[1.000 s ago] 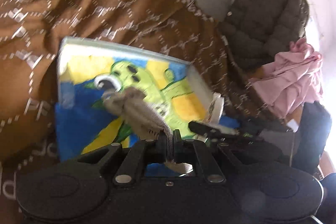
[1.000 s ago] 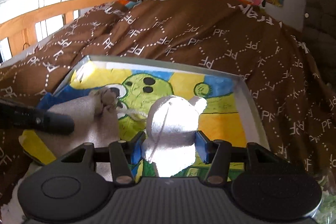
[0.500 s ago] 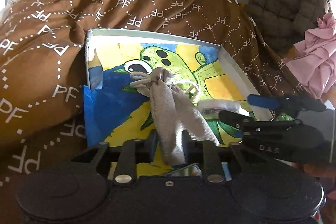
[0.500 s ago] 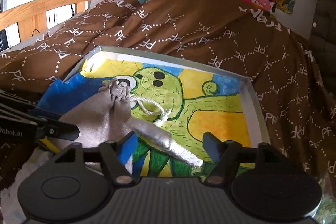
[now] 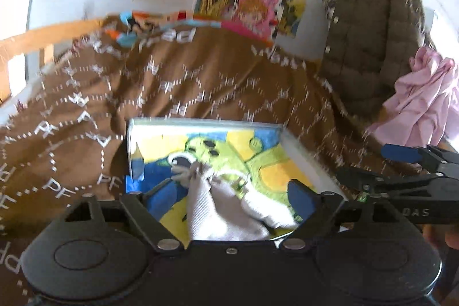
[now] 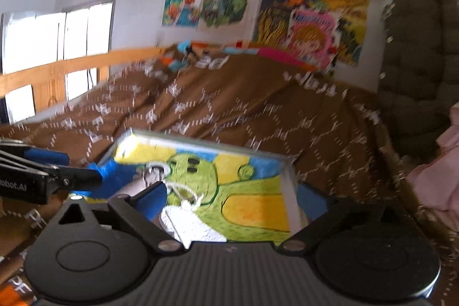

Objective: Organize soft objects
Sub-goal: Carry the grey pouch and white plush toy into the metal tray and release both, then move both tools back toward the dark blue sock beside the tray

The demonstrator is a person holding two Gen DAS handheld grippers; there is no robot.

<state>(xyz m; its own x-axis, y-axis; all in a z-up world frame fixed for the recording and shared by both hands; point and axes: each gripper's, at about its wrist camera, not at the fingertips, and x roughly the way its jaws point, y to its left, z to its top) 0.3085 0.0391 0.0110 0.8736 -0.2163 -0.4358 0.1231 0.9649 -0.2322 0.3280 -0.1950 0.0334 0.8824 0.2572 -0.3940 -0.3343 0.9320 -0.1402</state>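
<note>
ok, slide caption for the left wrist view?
Left gripper, jaws just opened, over the grey pouch lying on the painted board.

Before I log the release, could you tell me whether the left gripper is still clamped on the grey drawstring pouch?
No, the left gripper has just been opening and stands wide, with the grey drawstring pouch lying loose between its fingers on the painted canvas.

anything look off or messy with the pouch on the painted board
The grey drawstring pouch lies slumped and creased on the painted board, its white cord trailing loose over the green figure. Both hand-held grippers, left and right, have just been opening and grip nothing. No damage shows.
</note>
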